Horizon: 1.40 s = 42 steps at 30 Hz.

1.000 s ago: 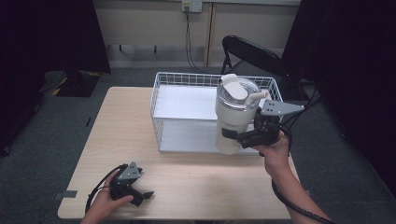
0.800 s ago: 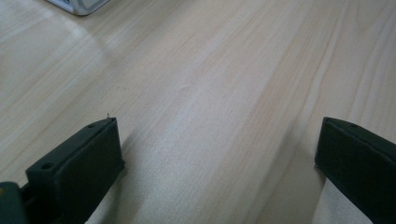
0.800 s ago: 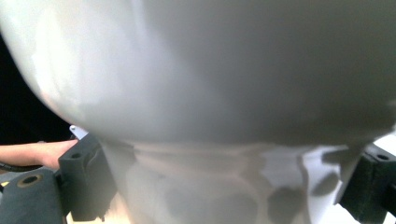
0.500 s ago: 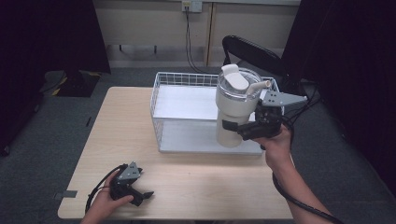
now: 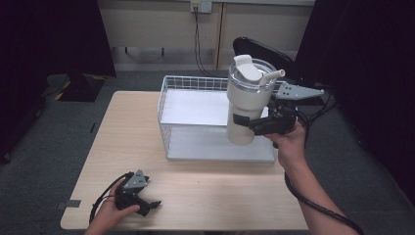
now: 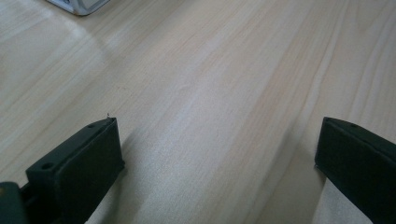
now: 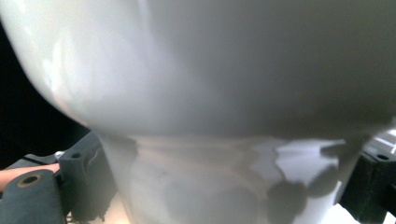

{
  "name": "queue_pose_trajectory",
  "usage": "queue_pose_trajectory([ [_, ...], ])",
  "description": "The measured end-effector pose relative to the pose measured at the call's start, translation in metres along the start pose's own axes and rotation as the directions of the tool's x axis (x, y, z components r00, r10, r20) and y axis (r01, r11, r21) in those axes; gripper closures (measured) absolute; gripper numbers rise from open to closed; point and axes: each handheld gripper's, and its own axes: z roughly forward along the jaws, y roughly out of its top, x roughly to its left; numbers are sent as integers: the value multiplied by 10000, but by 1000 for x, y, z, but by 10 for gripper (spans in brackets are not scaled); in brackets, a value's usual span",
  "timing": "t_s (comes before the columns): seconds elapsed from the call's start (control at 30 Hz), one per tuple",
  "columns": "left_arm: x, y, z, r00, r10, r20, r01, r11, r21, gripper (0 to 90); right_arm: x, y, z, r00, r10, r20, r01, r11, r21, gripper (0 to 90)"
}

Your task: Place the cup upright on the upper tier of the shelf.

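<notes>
Right gripper (image 5: 249, 123): clamped on the narrow lower body of the tumbler (image 5: 248, 105), one jaw on each side of it
Tumbler: white, upright, with a clear lid and a spout pointing right; held above the right half of the wire basket (image 5: 195, 85), its base above the basket floor
Right gripper view: the tumbler's wide upper body overhangs the jaws
Wire basket: white, standing at the far right part of the table (image 5: 122, 137)
Left gripper (image 5: 147, 208): resting low at the near left table edge, jaws spread wide, nothing between them
Left gripper view: bare wood between the jaws; a basket corner (image 6: 79, 5) at top left
</notes>
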Motion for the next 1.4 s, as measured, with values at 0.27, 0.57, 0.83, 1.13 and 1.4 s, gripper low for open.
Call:
queue_pose_trajectory([
  [0.27, 0, 0, 0, 10000, 27, -46, -27, 10000, -27, 0, -5, 10, 5, 9998, -73, 171, 73, 10000, -32, 100],
  [0.57, 0, 0, 0, 10000, 27, -46, -27, 10000, -29, 0, -12, 15, 14, 9990, -113, 422, 113, 9999, 11, 100],
  [0.83, 0, 0, 0, 10000, 24, -45, -24, 10000, -29, 1, -15, 20, 23, 9984, -88, 563, 91, 9999, -53, 100],
  [1.13, 0, 0, 0, 10000, 28, -44, -28, 10000, -30, 0, -20, 20, 30, 9970, -59, 774, 69, 9999, -117, 101],
  [1.4, 0, 0, 0, 10000, 28, -42, -28, 10000, -26, 0, -27, 19, 35, 9953, 39, 966, -21, 9998, -193, 101],
])
